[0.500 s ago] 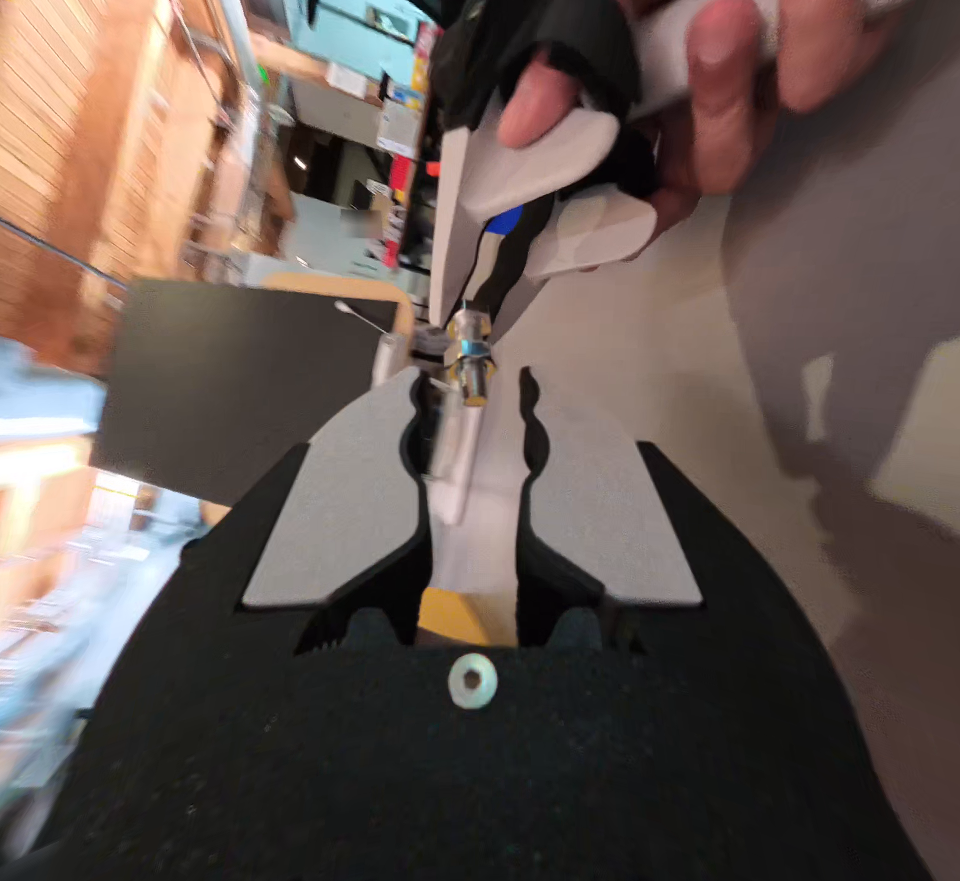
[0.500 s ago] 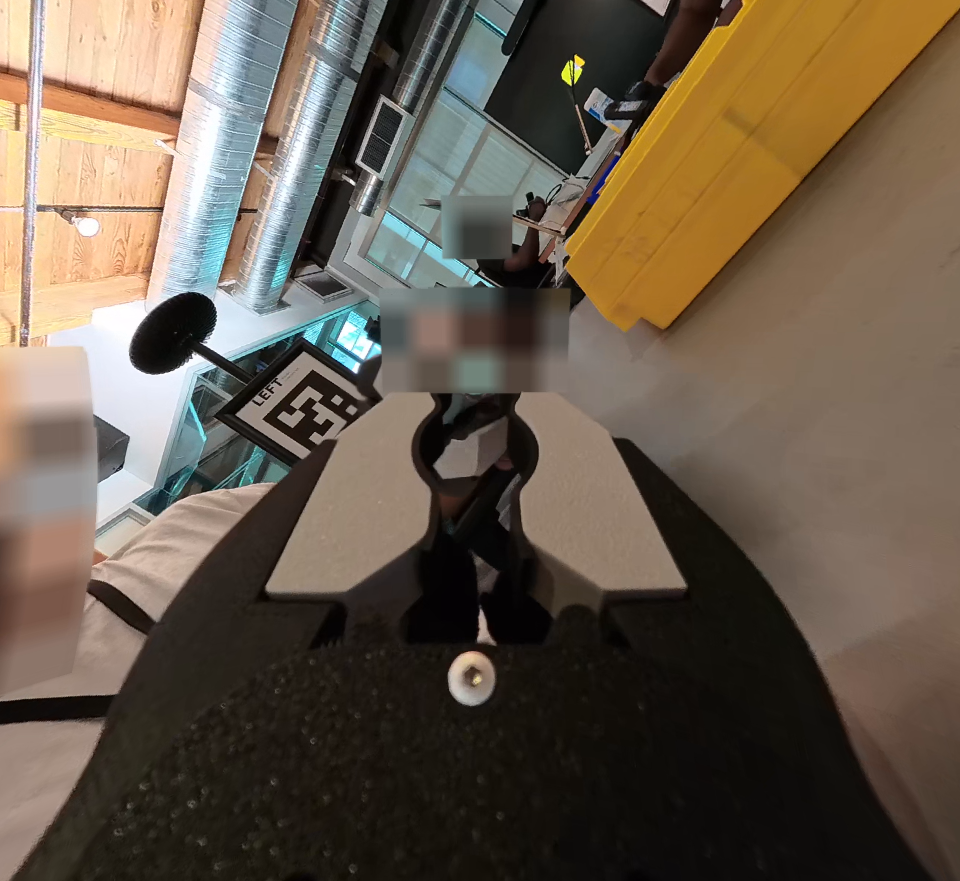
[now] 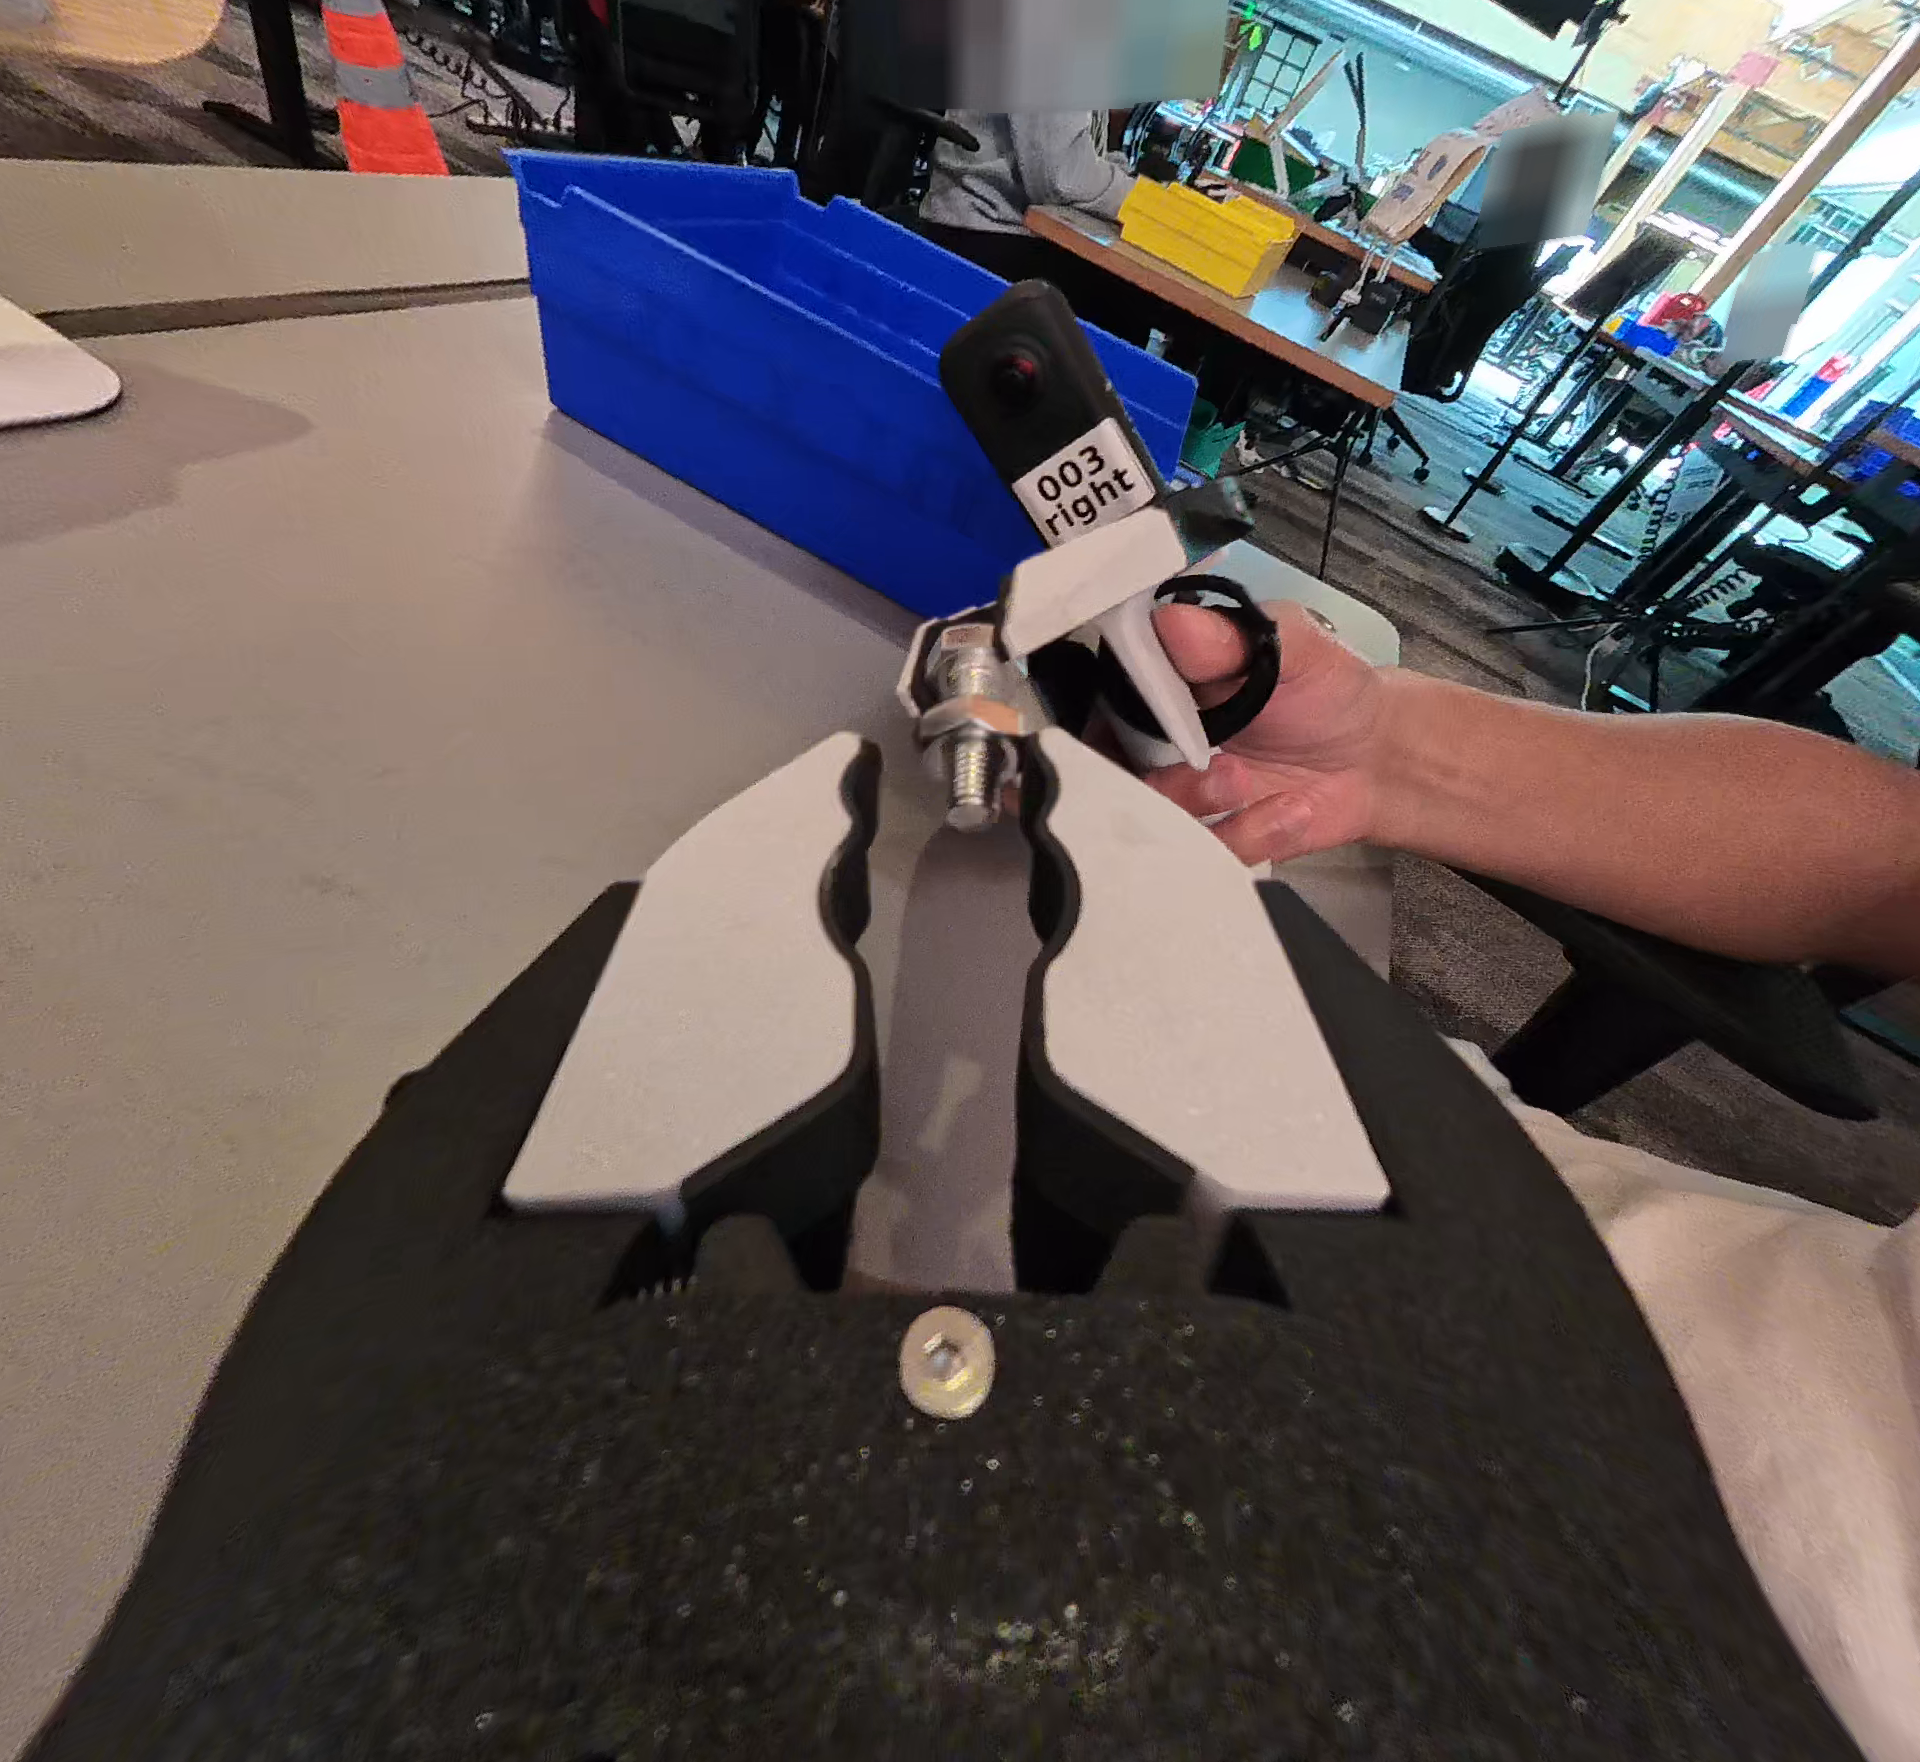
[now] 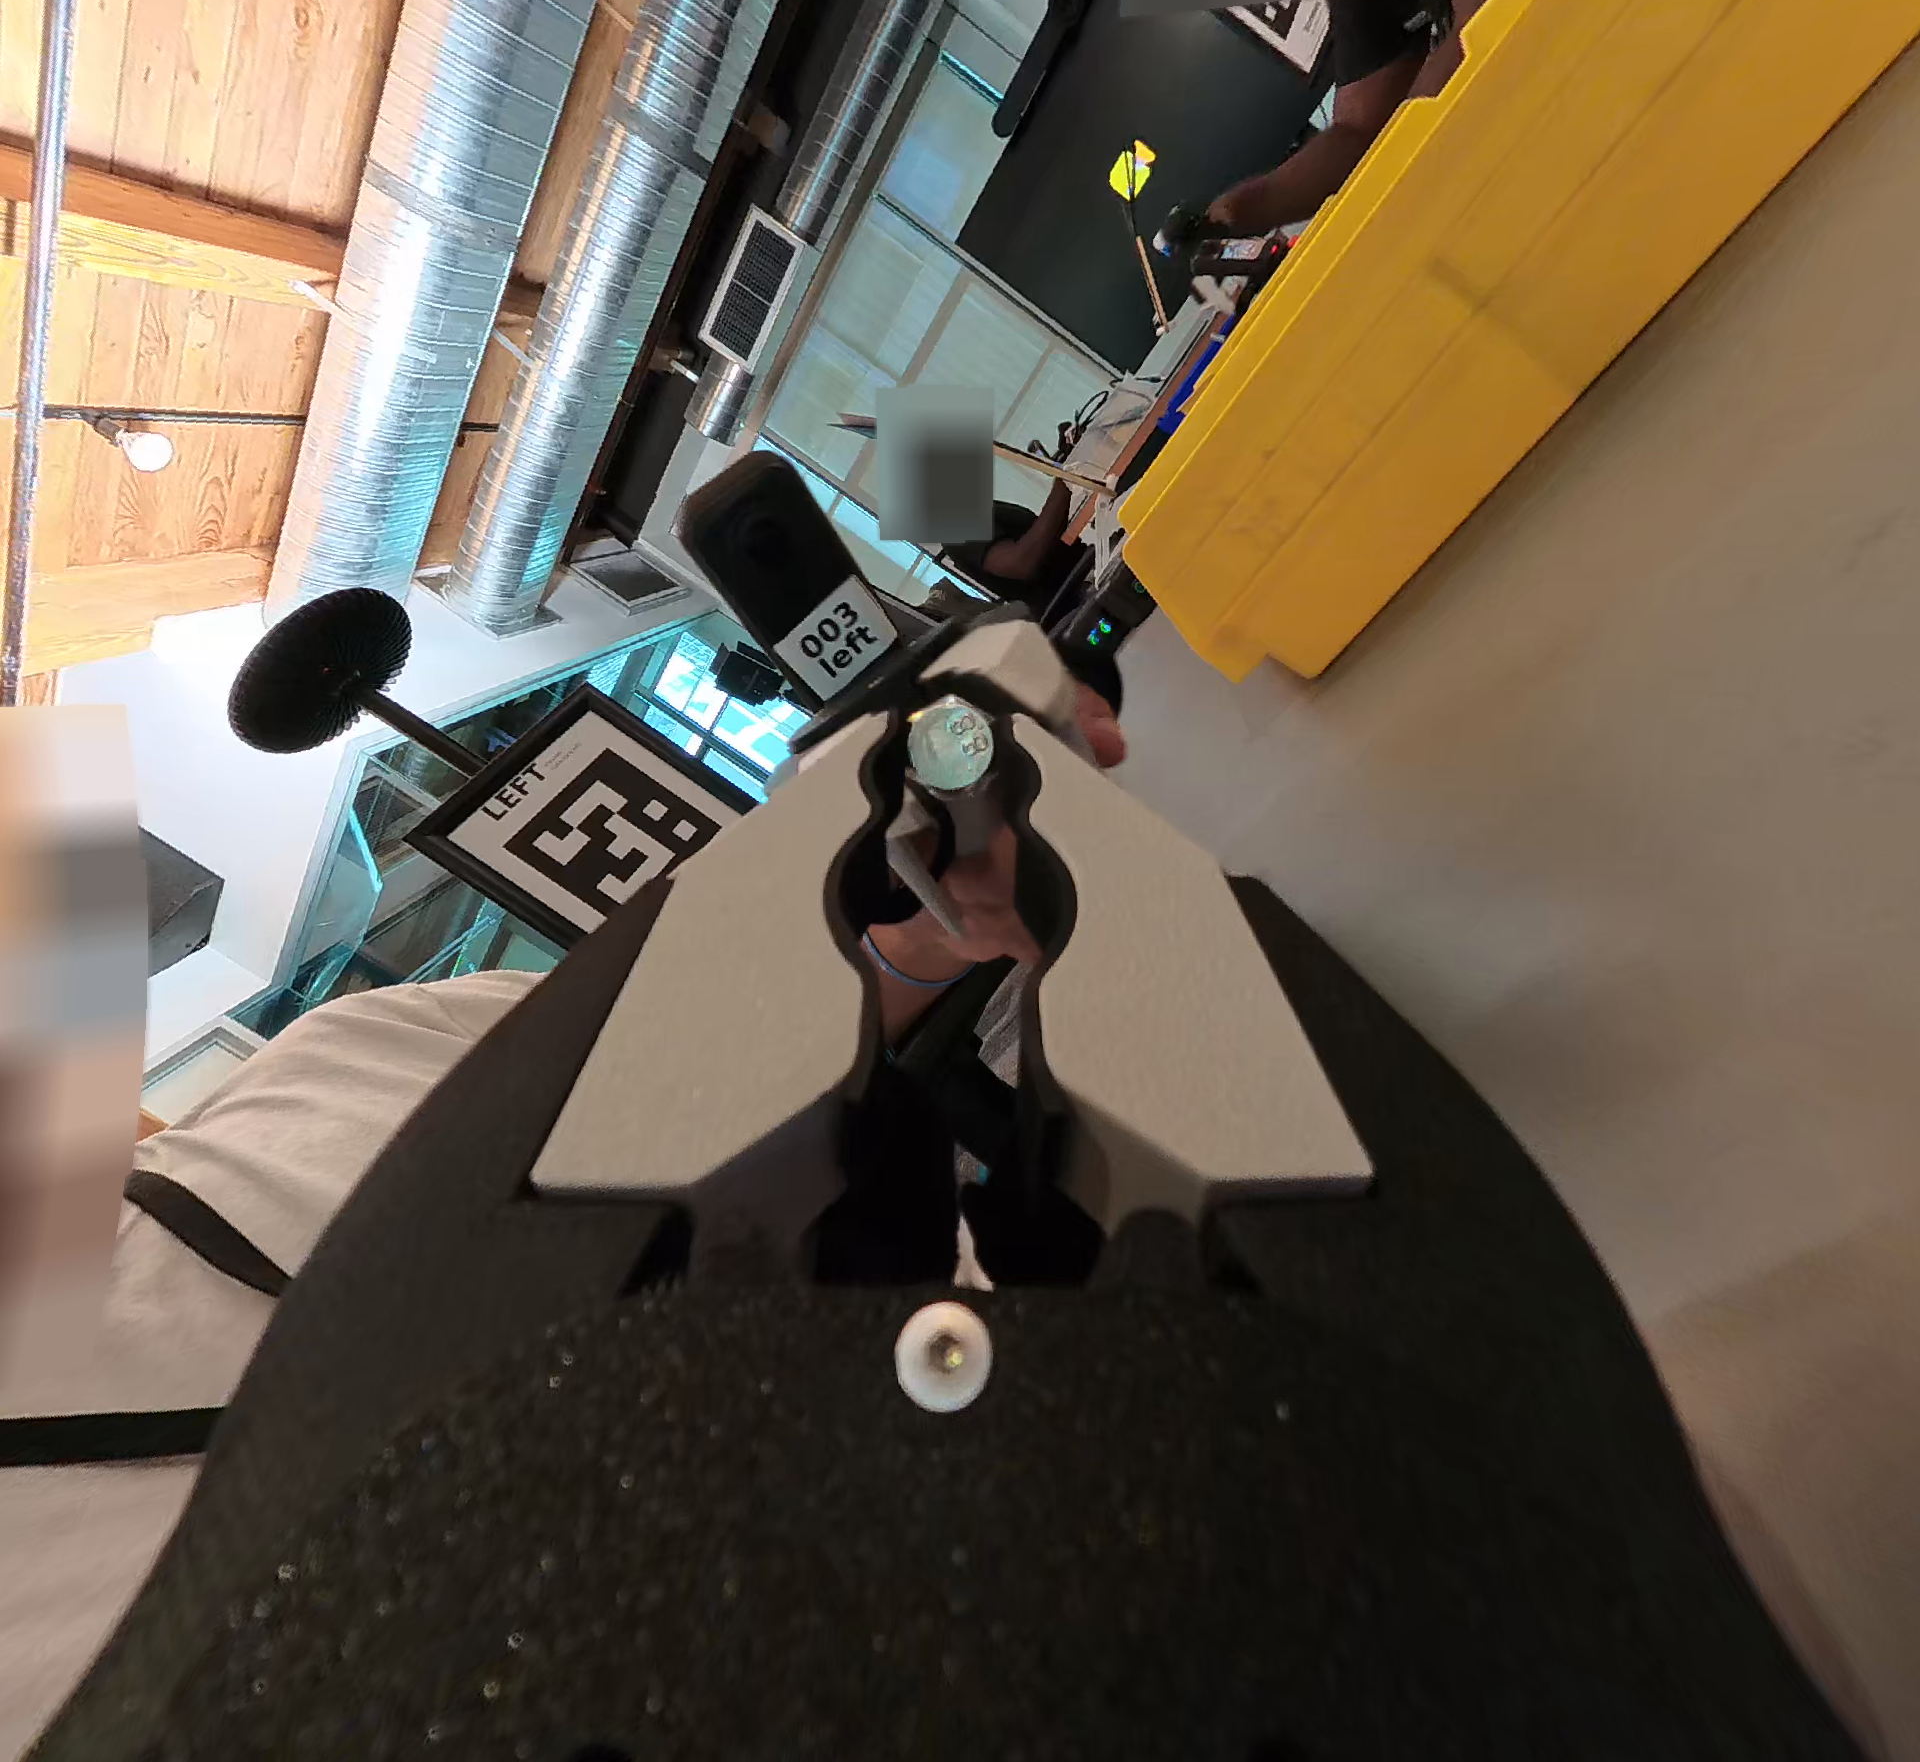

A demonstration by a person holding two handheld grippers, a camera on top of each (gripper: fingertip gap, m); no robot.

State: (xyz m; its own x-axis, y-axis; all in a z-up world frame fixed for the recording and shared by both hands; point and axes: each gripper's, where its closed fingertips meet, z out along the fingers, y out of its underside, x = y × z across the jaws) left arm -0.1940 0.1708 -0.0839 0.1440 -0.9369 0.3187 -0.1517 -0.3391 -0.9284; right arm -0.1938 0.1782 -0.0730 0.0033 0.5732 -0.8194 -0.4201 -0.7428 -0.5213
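A silvery bolt [image 3: 964, 744] with a hex nut [image 3: 971, 718] threaded on (head toward the far side) is held above the bench [image 3: 312, 673] near its right edge.

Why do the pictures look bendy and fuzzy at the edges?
Left wrist view: wide lens curves the table; the bolt is slightly soft, the near black gripper body blurred. Right wrist view: tilted sideways, bright ceiling lamp glaring, bolt head shiny.
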